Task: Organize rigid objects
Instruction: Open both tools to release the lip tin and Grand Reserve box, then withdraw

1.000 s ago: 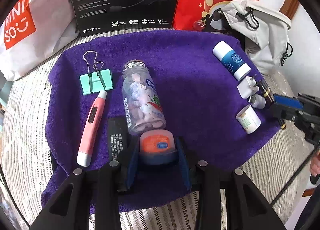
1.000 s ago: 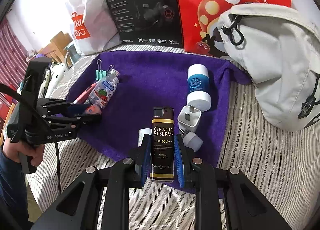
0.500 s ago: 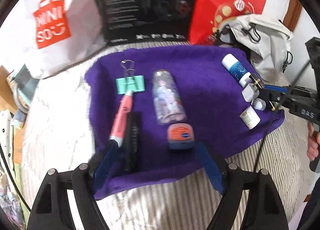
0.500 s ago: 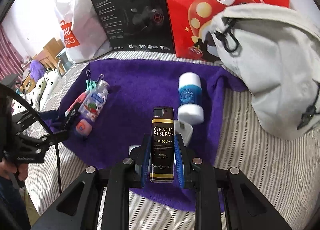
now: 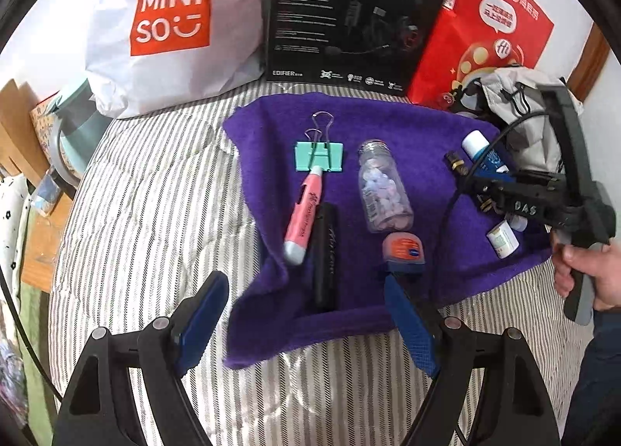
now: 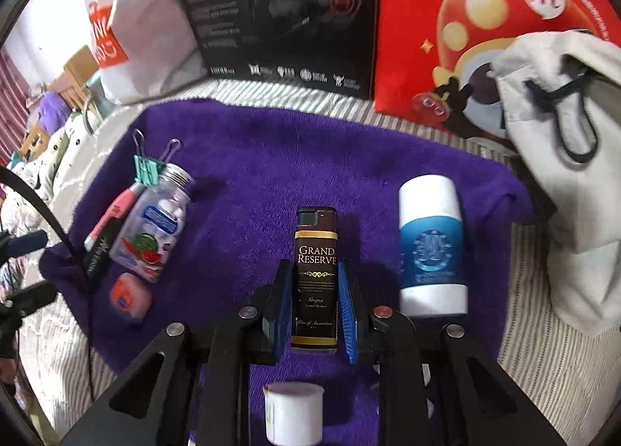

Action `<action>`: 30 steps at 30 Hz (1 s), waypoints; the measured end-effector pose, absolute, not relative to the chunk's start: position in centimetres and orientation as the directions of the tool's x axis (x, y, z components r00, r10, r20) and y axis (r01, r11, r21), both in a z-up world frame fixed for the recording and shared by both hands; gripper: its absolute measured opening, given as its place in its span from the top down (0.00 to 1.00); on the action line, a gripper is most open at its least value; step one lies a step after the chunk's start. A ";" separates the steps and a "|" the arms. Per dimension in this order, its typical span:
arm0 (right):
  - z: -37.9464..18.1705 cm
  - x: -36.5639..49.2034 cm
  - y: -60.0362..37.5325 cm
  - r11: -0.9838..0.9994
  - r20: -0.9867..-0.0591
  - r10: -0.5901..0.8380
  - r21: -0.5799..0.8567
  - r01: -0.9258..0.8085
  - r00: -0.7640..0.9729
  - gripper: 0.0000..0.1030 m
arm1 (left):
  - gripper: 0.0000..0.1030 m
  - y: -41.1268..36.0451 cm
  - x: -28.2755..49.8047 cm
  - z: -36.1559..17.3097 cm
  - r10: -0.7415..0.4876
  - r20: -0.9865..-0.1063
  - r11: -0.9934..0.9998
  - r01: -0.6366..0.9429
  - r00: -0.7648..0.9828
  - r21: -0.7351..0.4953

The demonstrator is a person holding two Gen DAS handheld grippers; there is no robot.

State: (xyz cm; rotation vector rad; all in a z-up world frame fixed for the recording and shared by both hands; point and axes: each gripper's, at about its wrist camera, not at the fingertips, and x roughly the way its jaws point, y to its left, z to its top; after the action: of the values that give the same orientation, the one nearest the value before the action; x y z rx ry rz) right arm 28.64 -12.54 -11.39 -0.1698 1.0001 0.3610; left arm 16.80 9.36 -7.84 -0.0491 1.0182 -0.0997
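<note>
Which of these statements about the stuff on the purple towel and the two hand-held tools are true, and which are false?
1. The right gripper has its jaws closed on the lighter. True.
2. The left gripper is holding the small orange tin. False: its jaws are spread wide and empty; the tin lies on the purple towel.
3. The pill bottle stands upright. False: it lies on its side.
4. The green binder clip lies at the far end of the pink pen. True.
5. The blue and white tube is inside the grey bag. False: it lies on the towel, beside the lighter.
</note>
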 end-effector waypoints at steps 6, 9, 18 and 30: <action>-11.6 28.8 -12.2 0.923 -0.850 0.185 -0.021 -0.383 0.494 0.77 | 0.21 9.5 17.8 -8.4 -0.188 -0.835 0.982 0.086 0.517 -0.168; -11.8 28.9 -11.8 0.912 -0.853 0.168 -0.055 -0.406 0.494 0.76 | 0.21 9.1 18.1 -8.5 -0.208 -0.829 0.978 0.105 0.519 -0.180; -11.7 29.3 -12.4 0.907 -0.880 0.172 -0.034 -0.420 0.443 0.67 | 0.21 8.4 18.7 -8.4 -0.251 -0.817 0.968 0.132 0.518 -0.214; -7.6 24.7 -14.4 0.912 -0.847 0.206 -0.016 -0.410 0.490 0.54 | 0.21 8.6 18.3 -7.9 -0.262 -0.810 0.965 0.140 0.524 -0.221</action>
State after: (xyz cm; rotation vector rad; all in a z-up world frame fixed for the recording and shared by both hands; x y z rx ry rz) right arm 24.74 -14.42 -7.56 -0.2277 0.9913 0.3780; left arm 18.26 8.59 -7.88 -0.1346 0.9911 -0.2411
